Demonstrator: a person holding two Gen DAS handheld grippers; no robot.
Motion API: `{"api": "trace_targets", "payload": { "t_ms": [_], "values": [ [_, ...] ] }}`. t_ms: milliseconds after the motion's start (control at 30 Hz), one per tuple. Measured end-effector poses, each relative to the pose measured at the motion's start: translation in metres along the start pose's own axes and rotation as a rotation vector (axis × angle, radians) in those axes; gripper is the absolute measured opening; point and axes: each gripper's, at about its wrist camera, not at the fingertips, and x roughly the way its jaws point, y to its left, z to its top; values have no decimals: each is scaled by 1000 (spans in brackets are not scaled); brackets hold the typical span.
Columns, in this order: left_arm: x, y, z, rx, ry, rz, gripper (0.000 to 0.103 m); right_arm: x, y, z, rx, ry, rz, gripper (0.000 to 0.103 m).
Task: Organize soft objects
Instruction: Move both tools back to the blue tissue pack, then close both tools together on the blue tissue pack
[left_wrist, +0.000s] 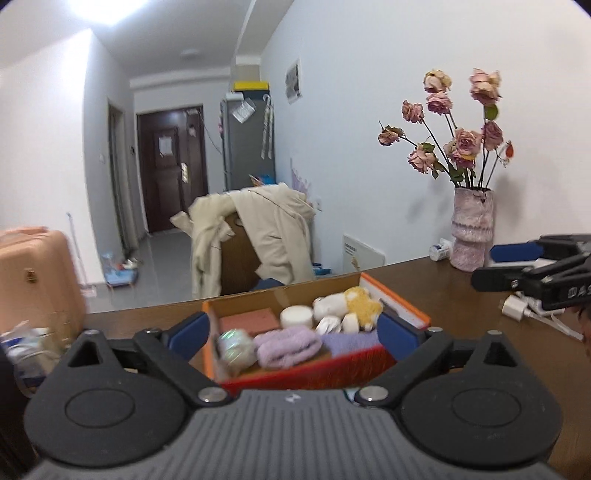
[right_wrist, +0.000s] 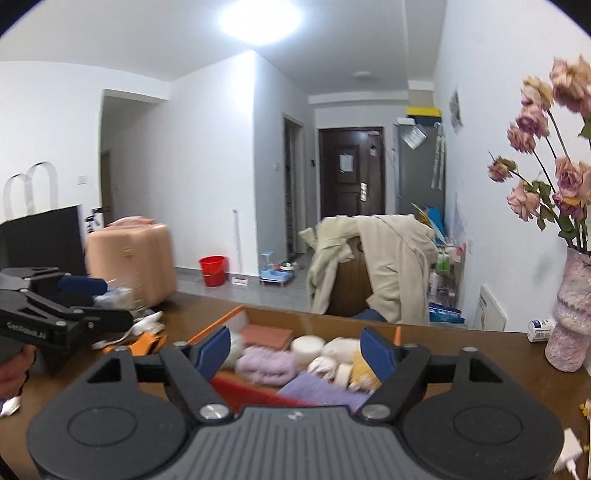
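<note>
An orange-and-red cardboard box (left_wrist: 402, 306) stands on the brown table (left_wrist: 461, 332). Inside lie a fluffy lilac roll (left_wrist: 288, 347), a white-and-yellow plush toy (left_wrist: 354, 302), a white round pad (left_wrist: 295, 315), a terracotta cloth (left_wrist: 251, 319), a shimmery ball (left_wrist: 236, 345) and a purple cloth (left_wrist: 351, 339). My left gripper (left_wrist: 295, 328) is open just short of the box's near side, holding nothing. My right gripper (right_wrist: 295, 350) is open too, over the near edge of the box (right_wrist: 218, 325), and empty. Each gripper shows at the edge of the other's view: the right gripper (left_wrist: 498, 264), the left gripper (right_wrist: 107, 301).
A pink vase of dried roses (left_wrist: 472, 236) and a small white bottle (left_wrist: 441, 251) stand at the table's far right, a white charger (left_wrist: 517, 308) nearer. Loose clutter (right_wrist: 140, 325) lies left of the box. Beyond the table are a coat-draped chair (left_wrist: 266, 236) and a peach suitcase (left_wrist: 33, 280).
</note>
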Motion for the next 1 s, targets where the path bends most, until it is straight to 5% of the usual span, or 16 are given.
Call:
{"api": "trace_targets", "payload": {
  "t_ms": [200, 333, 467, 733, 800, 833, 1000],
  "values": [
    [-57, -10, -67, -51, -15, 168, 103, -40, 38, -56, -41, -38, -26, 89],
    [-86, -12, -116, -177, 27, 162, 103, -50, 47, -95, 53, 24, 34, 88],
    [-102, -22, -148, -147, 71, 136, 103, -58, 57, -127, 113, 84, 53, 88],
    [-85, -33, -156, -157, 121, 75, 103, -59, 61, -138, 139, 124, 41, 87],
    [-74, -37, -157, -161, 149, 81, 101, -56, 61, -138, 140, 137, 50, 78],
    [-70, -37, -158, -178, 157, 79, 98, -53, 62, -138, 143, 146, 61, 75],
    [-55, -20, -162, -274, 196, 71, 50, -31, 67, -140, 150, 193, 117, 65]
  ]
}}
